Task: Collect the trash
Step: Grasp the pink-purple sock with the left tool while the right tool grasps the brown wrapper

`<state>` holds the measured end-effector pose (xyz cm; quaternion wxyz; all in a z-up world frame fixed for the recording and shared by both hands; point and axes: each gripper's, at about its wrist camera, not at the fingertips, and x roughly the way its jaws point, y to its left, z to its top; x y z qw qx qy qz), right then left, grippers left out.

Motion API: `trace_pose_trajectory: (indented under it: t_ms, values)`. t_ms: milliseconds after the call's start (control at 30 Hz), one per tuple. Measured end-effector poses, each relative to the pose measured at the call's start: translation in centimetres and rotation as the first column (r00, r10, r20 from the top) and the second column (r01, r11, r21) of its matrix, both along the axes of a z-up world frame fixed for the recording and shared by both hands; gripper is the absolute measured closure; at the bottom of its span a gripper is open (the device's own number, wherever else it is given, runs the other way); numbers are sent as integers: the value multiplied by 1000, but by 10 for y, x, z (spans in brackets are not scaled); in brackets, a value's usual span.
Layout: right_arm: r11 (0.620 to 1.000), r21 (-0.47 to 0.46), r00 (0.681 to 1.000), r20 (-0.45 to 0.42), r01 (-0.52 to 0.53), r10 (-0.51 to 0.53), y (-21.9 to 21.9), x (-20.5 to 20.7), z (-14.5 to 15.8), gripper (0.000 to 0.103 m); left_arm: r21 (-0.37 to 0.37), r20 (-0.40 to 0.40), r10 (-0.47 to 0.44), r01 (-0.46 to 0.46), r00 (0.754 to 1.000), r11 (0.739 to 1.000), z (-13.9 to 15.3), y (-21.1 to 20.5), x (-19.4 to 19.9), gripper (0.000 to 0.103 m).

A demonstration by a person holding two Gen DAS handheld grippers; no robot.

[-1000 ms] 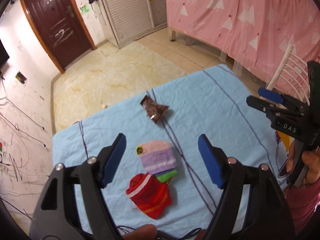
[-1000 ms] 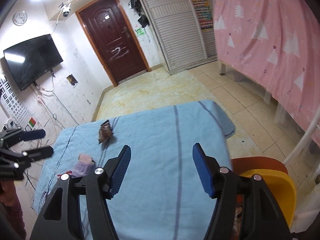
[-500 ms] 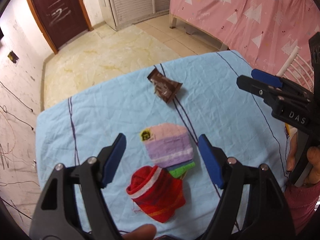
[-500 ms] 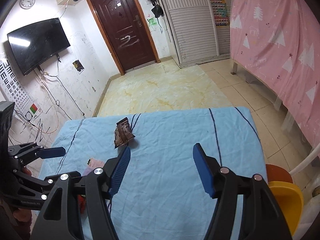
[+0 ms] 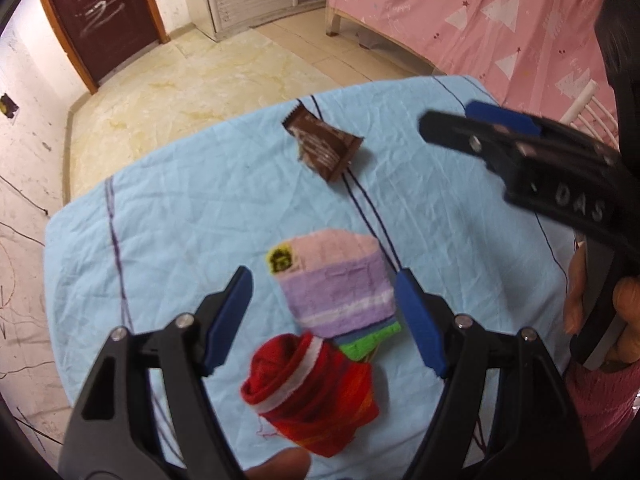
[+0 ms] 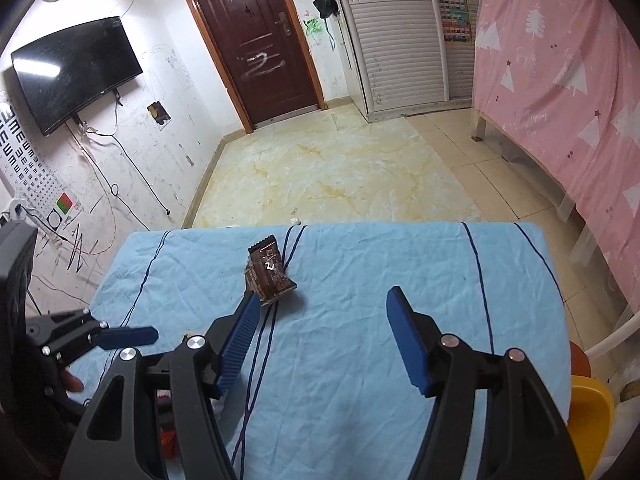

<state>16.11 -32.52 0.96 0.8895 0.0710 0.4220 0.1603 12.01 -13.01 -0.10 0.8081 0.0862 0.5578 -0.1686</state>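
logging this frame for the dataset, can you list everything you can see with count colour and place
wrapper: 1, brown, far middle of cloth
folded cloth: 1, pink and purple, near edge
rolled sock: 1, red with white band, nearest
green item: 1, under the folded cloth, unclear
table cloth: 1, light blue, dark stripes
tv: 1, black, left wall
door: 1, dark brown, far wall
curtain: 1, pink, right
yellow tub: 1, right of table
left claw: open, over folded cloth
right claw: open, short of the wrapper

red sock [image 5: 316,392] touching pastel folded cloth [image 5: 336,280] on blue sheet [image 6: 360,380], dark door [image 6: 252,40], wall tv [image 6: 76,72]
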Motion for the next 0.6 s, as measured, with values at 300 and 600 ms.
trace_pose_trajectory:
  t_ms: [300, 600]
  values:
    - [998, -54, 999, -29, -31, 29, 27, 23, -11, 43, -4, -34, -38, 38, 999, 999, -22, -6, 3, 57]
    - [994, -60, 994, -76, -86, 81, 60, 43, -27, 41, -40, 18, -22, 23, 1000, 999, -17, 7, -3, 86]
